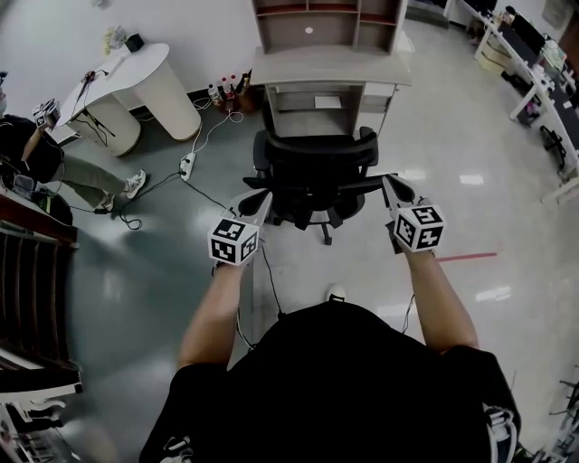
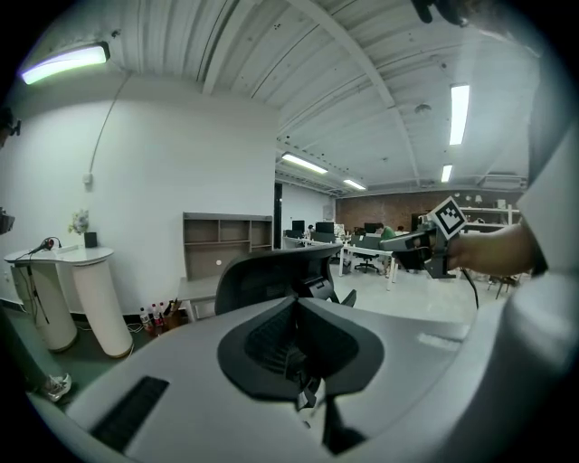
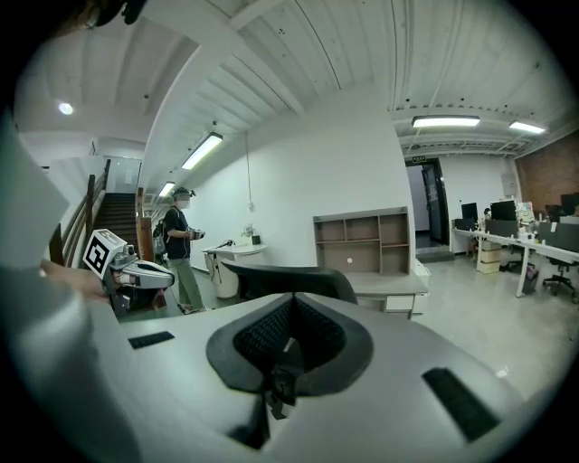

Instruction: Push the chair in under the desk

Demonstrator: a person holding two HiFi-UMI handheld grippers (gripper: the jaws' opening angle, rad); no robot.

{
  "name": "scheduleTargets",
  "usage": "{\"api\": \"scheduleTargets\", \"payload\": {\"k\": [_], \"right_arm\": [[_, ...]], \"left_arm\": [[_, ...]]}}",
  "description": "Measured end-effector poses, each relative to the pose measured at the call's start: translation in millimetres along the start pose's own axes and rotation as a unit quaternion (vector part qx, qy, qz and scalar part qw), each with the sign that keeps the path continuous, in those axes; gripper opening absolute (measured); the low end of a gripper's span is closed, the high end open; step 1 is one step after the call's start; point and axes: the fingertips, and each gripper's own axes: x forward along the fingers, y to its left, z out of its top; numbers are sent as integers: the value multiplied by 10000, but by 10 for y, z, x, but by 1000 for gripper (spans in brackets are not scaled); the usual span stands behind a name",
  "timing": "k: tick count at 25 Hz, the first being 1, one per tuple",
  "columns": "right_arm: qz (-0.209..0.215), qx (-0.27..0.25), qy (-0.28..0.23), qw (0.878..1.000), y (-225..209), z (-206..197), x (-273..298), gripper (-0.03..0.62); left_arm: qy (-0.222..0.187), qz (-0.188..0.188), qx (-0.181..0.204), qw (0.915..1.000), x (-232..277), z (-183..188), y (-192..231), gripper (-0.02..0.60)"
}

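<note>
My left gripper [image 1: 258,201] and right gripper [image 1: 392,187] are nearest, both clenched on nothing, tips at the armrests of the black chair [image 1: 316,163]; I cannot tell if they touch. The chair stands just before the desk [image 1: 330,65], back toward me, seat not yet under it. At far left, a person [image 1: 32,149] stands beside a white table [image 1: 136,77].

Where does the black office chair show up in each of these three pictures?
Head view: the chair sits at the centre, just beyond both grippers.
Left gripper view: its backrest rises just above the jaws, centre-left.
Right gripper view: its backrest rises just above the jaws, near centre.
Shared landmark: the shelf unit behind the chair.
</note>
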Motion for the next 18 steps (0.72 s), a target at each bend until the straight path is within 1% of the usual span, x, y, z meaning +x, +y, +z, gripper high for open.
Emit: {"api": "scheduleTargets", "payload": {"k": [7, 12, 18], "right_arm": [[196, 32, -4, 9998, -412, 120, 357, -3], [334, 8, 13, 9994, -616, 166, 502, -3], [393, 72, 18, 9992, -820, 181, 628, -3]], "left_arm": [[57, 332, -32, 9994, 353, 137, 165, 14], [60, 541, -57, 9985, 522, 203, 207, 14], [200, 620, -51, 9979, 692, 175, 206, 14]]}}
